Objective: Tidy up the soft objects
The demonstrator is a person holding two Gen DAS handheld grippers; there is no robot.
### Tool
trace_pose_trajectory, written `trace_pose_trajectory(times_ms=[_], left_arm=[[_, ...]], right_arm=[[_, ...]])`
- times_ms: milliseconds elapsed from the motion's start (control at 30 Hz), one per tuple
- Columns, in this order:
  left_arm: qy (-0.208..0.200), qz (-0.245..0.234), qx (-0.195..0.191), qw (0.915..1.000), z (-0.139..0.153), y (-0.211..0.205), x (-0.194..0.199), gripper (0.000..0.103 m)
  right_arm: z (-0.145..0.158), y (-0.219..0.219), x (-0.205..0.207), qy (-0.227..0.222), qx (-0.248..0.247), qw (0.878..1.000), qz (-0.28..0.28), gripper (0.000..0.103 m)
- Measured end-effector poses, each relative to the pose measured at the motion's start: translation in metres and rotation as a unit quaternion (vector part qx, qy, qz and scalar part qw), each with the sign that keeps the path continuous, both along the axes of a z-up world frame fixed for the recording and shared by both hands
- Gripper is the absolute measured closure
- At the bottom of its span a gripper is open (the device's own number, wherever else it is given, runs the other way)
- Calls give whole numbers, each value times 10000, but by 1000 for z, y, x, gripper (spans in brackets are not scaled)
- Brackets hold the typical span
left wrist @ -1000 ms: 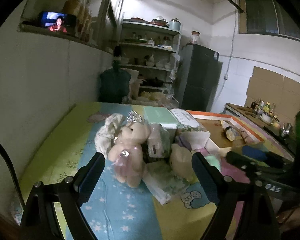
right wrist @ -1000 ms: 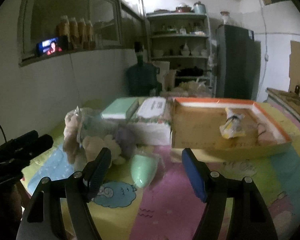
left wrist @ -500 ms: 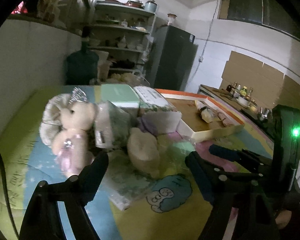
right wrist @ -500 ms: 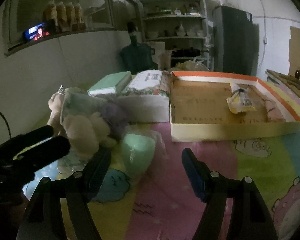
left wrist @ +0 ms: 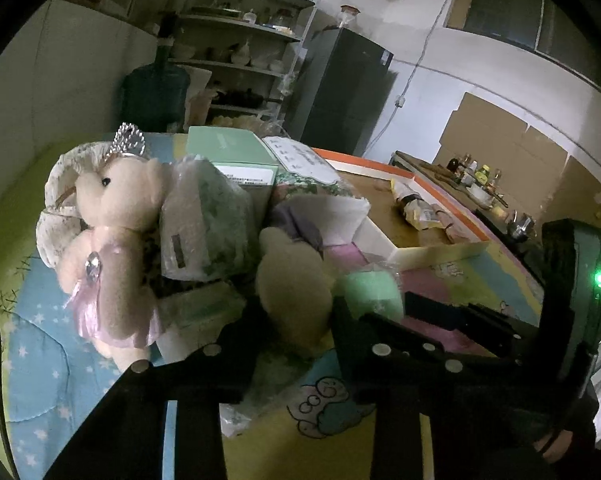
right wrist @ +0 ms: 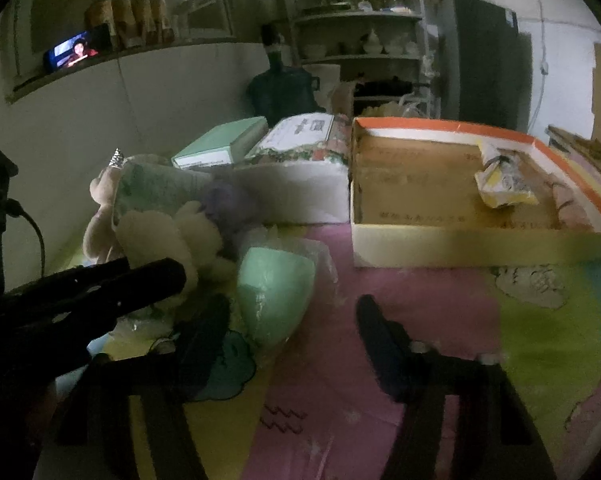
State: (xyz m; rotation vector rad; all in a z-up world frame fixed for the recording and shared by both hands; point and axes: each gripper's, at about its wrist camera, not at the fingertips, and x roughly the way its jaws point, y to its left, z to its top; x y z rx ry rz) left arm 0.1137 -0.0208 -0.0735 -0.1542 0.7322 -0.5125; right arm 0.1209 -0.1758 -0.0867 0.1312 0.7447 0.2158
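Plush toy [left wrist: 292, 280] light, squashy, best pinched mid-body | left gripper [left wrist: 294, 320] jaws just closing round it | right gripper [right wrist: 288, 320] narrowing, unclamped, at wrapped green sponge [right wrist: 274, 292]

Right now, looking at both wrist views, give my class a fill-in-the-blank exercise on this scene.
1. The bear in the pink dress wears a silver ____ on its head.
2. The tray has a rim coloured ____.
3. The left gripper has been closing around a ____ plush toy.

Missing words: crown; orange; beige
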Motion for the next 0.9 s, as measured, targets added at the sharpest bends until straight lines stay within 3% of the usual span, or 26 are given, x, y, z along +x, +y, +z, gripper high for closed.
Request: trace_pose_trajectory(times_ms=[67,200,900], left_arm=[[0,-6,-10,10000,0,1,-1,69],[-30,-4,9,10000,0,2,-1,70],[-282,31,-80,9996,15,10,-15,72]], right_arm=[[-1,1,1,26,52,10000,35,54],[0,4,4,20,76,9999,99,65],[13,2,-4,-210,87,9997,81,68]])
